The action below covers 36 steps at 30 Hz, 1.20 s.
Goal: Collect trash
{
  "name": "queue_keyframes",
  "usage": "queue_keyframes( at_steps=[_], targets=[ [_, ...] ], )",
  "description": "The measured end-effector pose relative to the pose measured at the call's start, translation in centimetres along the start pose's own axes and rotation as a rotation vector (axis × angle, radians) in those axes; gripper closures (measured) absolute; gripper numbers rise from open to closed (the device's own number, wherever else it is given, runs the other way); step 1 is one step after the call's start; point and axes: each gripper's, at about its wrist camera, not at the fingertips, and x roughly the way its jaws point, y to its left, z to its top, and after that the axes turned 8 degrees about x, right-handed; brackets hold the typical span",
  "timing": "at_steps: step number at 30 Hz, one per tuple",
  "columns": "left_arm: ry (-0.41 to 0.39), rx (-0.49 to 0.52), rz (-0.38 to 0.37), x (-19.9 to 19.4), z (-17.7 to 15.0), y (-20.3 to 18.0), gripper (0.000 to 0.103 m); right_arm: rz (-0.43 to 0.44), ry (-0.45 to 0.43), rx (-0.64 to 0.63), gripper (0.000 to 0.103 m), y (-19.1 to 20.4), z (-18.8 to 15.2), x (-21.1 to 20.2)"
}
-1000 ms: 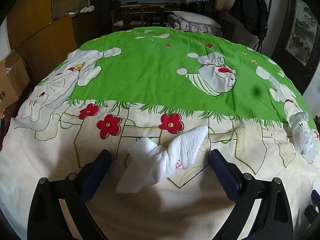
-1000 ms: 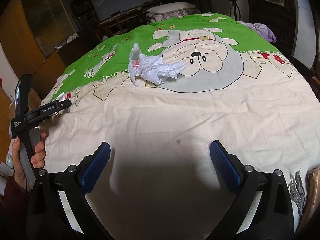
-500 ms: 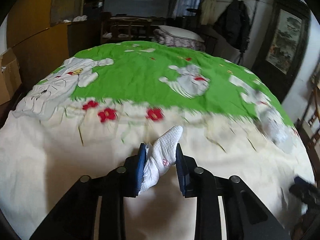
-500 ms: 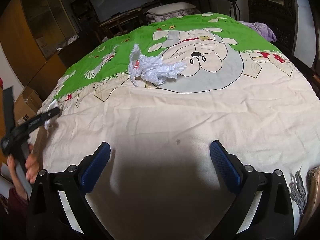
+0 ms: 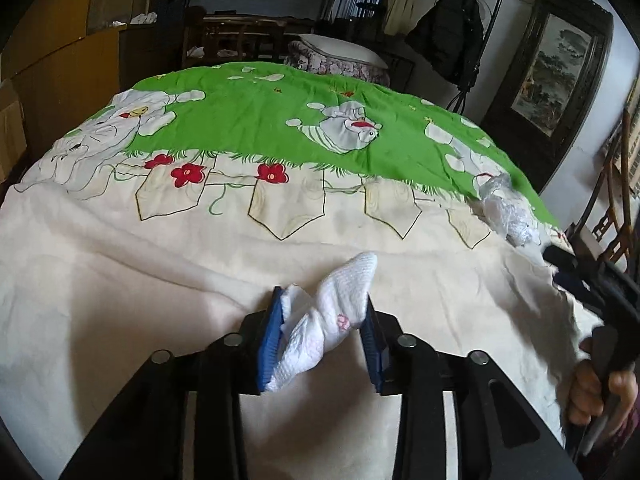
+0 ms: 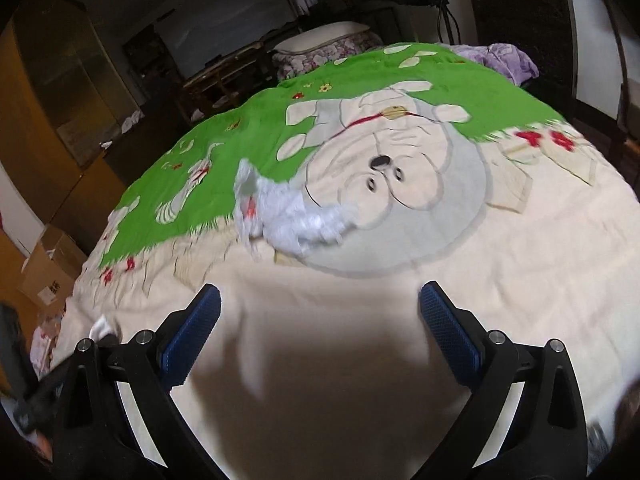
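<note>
A white embossed paper tissue point(image 5: 328, 320) sits twisted between the blue pads of my left gripper point(image 5: 322, 300). Both pads touch it while the jaws are opening slightly, and it hangs just above the cream part of the bedspread point(image 5: 160, 272). A crumpled clear plastic bag point(image 6: 288, 220) lies where the green and grey print meet. My right gripper point(image 6: 320, 300) stands open a little short of it, with nothing between its fingers. The bag point(image 5: 504, 208) and the right gripper point(image 5: 576, 276), held by a hand point(image 5: 600, 392), also show at the left wrist view's right edge.
The bedspread point(image 6: 520, 260) covers a wide bed. Cardboard boxes point(image 6: 48, 268) stand on the floor to the left. A purple cloth point(image 6: 508, 60) lies at the far corner. A pillow point(image 5: 340, 46), dark furniture and a framed picture point(image 5: 556, 68) are behind the bed.
My left gripper shut on the tissue and drew it back off the flower print. My right gripper moved forward, so the plastic bag sits closer in its view.
</note>
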Motion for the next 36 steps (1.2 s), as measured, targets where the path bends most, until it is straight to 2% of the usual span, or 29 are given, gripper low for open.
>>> queue_keyframes(
  at_steps=[3, 5, 7, 9, 11, 13, 14, 15, 16, 18, 20, 29, 36],
  targets=[
    [0.009, 0.02, 0.004, 0.2, 0.0, -0.4, 0.053, -0.013, -0.01, -0.041, 0.007, 1.5, 0.9, 1.2],
    [0.014, 0.032, 0.011, 0.3, 0.0, -0.7, 0.036, -0.024, -0.028, -0.069, 0.007, 2.6, 1.5, 1.9],
    [0.023, 0.044, 0.024, 0.4, 0.0, -0.9, 0.029, -0.049, -0.044, -0.097, 0.007, 3.7, 2.3, 2.8],
    [0.028, 0.053, 0.031, 0.5, 0.0, -1.0, 0.026, -0.08, -0.064, -0.124, 0.007, 4.5, 2.8, 3.8],
    [0.031, 0.061, 0.044, 0.6, -0.1, -1.2, 0.022, -0.106, -0.031, -0.156, 0.007, 5.3, 3.0, 5.1],
    [0.035, 0.064, 0.065, 0.7, -0.2, -1.3, 0.02, -0.116, 0.025, -0.198, 0.009, 6.1, 2.6, 6.3],
    [0.035, 0.064, 0.069, 0.7, -0.2, -1.3, 0.019, -0.114, 0.03, -0.21, 0.017, 6.3, 2.5, 6.4],
    [0.036, 0.064, 0.073, 0.8, -0.2, -1.3, 0.019, -0.114, 0.026, -0.218, 0.03, 6.3, 2.4, 6.3],
    [0.037, 0.064, 0.078, 0.8, -0.2, -1.3, 0.018, -0.114, 0.026, -0.221, 0.035, 6.3, 2.3, 6.3],
    [0.038, 0.064, 0.087, 0.9, -0.2, -1.3, 0.016, -0.105, 0.032, -0.218, 0.059, 6.1, 2.2, 6.3],
    [0.039, 0.063, 0.089, 0.9, -0.3, -1.2, 0.016, -0.097, 0.025, -0.215, 0.068, 6.0, 2.0, 6.2],
    [0.036, 0.055, 0.088, 0.9, -0.4, -1.1, 0.016, -0.045, -0.053, -0.224, 0.071, 6.1, 1.1, 3.9],
    [0.033, 0.041, 0.073, 1.0, -0.4, -0.8, 0.015, -0.024, -0.039, -0.209, 0.071, 5.7, 0.1, 2.8]
  ],
)
